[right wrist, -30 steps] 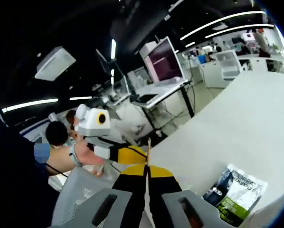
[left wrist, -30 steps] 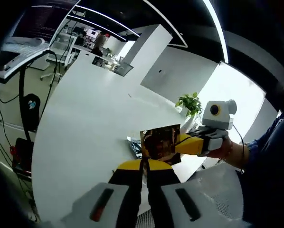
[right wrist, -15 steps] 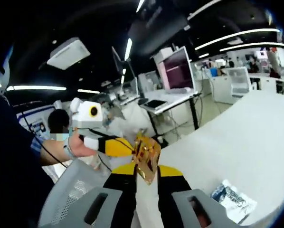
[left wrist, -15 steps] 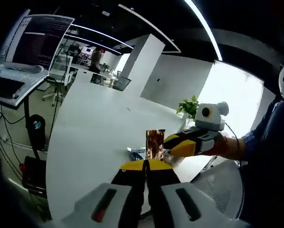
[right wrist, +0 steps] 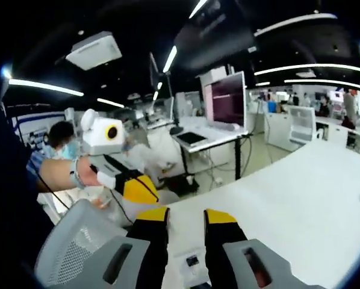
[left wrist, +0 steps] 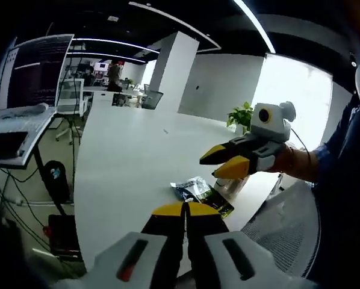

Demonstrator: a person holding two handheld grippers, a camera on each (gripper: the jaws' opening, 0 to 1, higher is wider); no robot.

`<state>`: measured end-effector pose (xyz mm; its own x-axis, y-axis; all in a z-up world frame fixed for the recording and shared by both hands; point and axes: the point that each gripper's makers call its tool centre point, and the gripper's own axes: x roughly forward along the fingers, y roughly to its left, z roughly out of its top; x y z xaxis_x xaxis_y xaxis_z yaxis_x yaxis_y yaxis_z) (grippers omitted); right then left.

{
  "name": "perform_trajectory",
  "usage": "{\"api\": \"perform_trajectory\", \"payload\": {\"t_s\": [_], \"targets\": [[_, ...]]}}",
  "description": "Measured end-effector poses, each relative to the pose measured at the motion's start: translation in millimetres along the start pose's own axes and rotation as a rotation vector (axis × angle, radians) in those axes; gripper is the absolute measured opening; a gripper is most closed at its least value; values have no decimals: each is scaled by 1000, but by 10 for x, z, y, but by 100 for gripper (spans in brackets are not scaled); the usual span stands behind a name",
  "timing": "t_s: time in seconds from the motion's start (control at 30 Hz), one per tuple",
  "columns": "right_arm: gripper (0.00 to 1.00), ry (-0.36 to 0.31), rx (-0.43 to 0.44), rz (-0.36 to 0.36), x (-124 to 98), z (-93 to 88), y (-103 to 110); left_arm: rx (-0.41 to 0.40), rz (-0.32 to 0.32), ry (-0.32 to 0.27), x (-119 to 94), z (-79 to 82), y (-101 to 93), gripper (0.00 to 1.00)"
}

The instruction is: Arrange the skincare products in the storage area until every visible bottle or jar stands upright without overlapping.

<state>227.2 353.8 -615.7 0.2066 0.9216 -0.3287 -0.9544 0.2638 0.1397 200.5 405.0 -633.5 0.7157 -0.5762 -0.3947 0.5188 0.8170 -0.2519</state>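
Observation:
A dark and green sachet (left wrist: pixel 199 191) lies flat on the white table (left wrist: pixel 126 156) just beyond my left gripper (left wrist: pixel 184 208), whose yellow-tipped jaws are shut with nothing showing between them. My right gripper (left wrist: pixel 208 168) comes in from the right, above the sachet, with its jaws apart and empty. In the right gripper view, the right gripper (right wrist: pixel 185 220) stands open over the table (right wrist: pixel 306 192). A small packet (right wrist: pixel 191 263) lies low between its jaws. The left gripper (right wrist: pixel 138 188) reaches in from the left, held by a hand.
A grey mesh chair (right wrist: pixel 71 241) sits at the table's near edge. A potted plant (left wrist: pixel 241 115) stands at the far side of the table. A desk with a monitor (right wrist: pixel 228 99) is beyond the table, and a seated person (right wrist: pixel 59 135) is behind it.
My right gripper has opened. The gold foil sachet that stood between its jaws is gone from both views. The two grippers have drawn apart and both cameras have shifted.

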Motion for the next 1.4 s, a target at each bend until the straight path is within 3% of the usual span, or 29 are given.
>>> {"api": "perform_trajectory", "payload": {"t_s": [0.1, 0.13, 0.23, 0.4, 0.53, 0.6, 0.73, 0.83, 0.97, 1.07, 1.17, 1.3, 1.4], "targets": [[17, 0, -15, 5, 39, 11, 7, 26, -3, 26, 50, -21, 14, 0], [17, 7, -16, 4, 58, 4, 7, 51, -3, 63, 75, -76, 12, 0], [17, 31, -30, 5, 126, -57, 37, 84, 80, 100, 96, -199, 158, 0], [19, 120, -58, 5, 223, -353, 121, -156, 180, 71, -104, -517, 348, 0], [20, 161, -69, 24, 304, -498, 175, -228, 255, 121, -254, -854, 478, 0], [21, 183, -72, 40, 389, -558, 205, -261, 327, 155, -350, -1005, 589, 0], [22, 237, -84, 80, 578, -657, 294, -323, 404, 156, -470, -1126, 725, 1], [21, 271, -75, 97, 745, -745, 342, -313, 488, 234, -561, -1313, 863, 10], [21, 314, -34, 130, 928, -864, 441, -340, 483, 212, -516, -1333, 902, 14], [23, 348, 6, 132, 1110, -950, 469, -398, 463, 239, -455, -1417, 908, 16], [22, 363, 55, 137, 1234, -983, 510, -380, 469, 240, -439, -1438, 943, 19], [21, 413, 11, 136, 1310, -1089, 520, -347, 462, 254, -449, -1471, 946, 17], [20, 480, -91, 135, 1334, -1187, 477, -303, 429, 259, -426, -1467, 938, 16]]}}
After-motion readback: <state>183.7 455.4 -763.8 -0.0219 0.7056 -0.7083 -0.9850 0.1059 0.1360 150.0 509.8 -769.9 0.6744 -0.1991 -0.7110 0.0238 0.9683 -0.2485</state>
